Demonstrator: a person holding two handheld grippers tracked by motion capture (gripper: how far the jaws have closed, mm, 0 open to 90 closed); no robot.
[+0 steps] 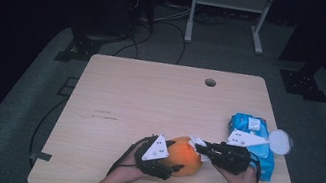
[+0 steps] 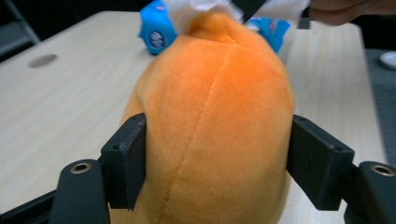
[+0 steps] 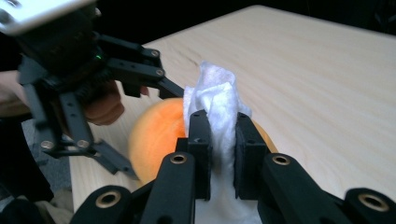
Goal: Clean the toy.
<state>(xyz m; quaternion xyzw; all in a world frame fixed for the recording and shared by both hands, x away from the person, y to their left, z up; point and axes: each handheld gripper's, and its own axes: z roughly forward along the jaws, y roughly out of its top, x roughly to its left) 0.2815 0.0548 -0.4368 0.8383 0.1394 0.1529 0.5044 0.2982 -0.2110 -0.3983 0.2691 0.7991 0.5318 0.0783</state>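
A person at the bench point(image 1: 150, 94) is wiping an orange plush toy point(image 1: 186, 155), which sits near the front edge, a little right of the middle. The left hand-held gripper point(image 2: 217, 161) has its jaws on either flank of the toy, pads against the fur, steadying it. The right hand-held gripper point(image 3: 219, 154) is closed tight on a bunched white wipe point(image 3: 217, 105), and the wipe's free end rests on the top of the toy. So the step in hand looks like the cleaning stroke itself: one side braces, the other rubs. I'd judge the next move calls for dragging the wipe across the fur while the left grip stays firm, since the soft body could roll or squash under pressure. Just behind the right hand lies a blue wipes pack point(image 1: 252, 137), its white flap apparently open; how many wipes remain inside I cannot tell. A small white round object point(image 1: 280, 141) sits just beside the pack.
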